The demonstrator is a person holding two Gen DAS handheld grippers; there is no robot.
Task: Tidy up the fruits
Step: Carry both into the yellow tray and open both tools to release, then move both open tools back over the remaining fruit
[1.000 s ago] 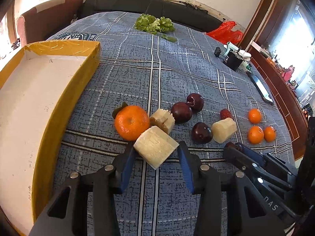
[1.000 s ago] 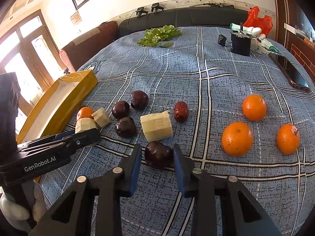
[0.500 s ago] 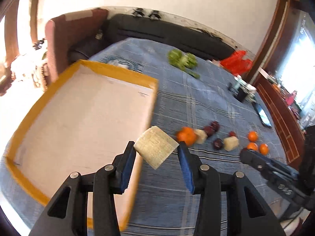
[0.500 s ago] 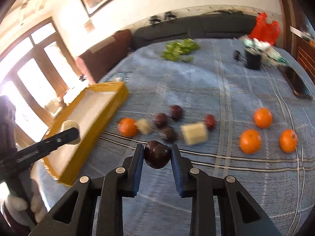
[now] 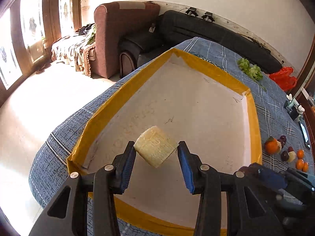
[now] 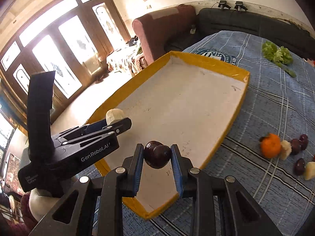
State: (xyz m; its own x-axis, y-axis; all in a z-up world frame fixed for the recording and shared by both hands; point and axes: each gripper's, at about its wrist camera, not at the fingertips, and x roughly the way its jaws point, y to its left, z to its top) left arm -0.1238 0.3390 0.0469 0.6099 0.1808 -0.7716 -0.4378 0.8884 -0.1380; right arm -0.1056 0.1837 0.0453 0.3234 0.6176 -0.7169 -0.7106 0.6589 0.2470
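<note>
My left gripper point(image 5: 156, 153) is shut on a pale yellow chunk of fruit point(image 5: 155, 149), held in the air over the white floor of the yellow-rimmed tray point(image 5: 253, 122). My right gripper point(image 6: 156, 157) is shut on a dark red plum point(image 6: 157, 154), hovering above the near end of the same tray point(image 6: 226, 127). In the right wrist view the left gripper point(image 6: 110, 126) reaches in from the left with the pale chunk point(image 6: 114, 115) at its tip. Nothing lies in the tray. An orange point(image 6: 270, 145), plums point(image 6: 299, 144) and pale chunks point(image 6: 285, 149) lie on the blue cloth to the right.
A blue checked cloth point(image 6: 275, 102) covers the table. Green lettuce point(image 6: 278, 55) lies at its far side. Small oranges point(image 5: 300, 159) sit at the far right in the left wrist view. A brown armchair point(image 5: 122, 31) and black sofa point(image 5: 206, 29) stand beyond the table.
Both grippers lifted their fruit off the cloth and swung left, from the fruit cluster to above the tray. The pale chunk and the plum stayed gripped throughout.
</note>
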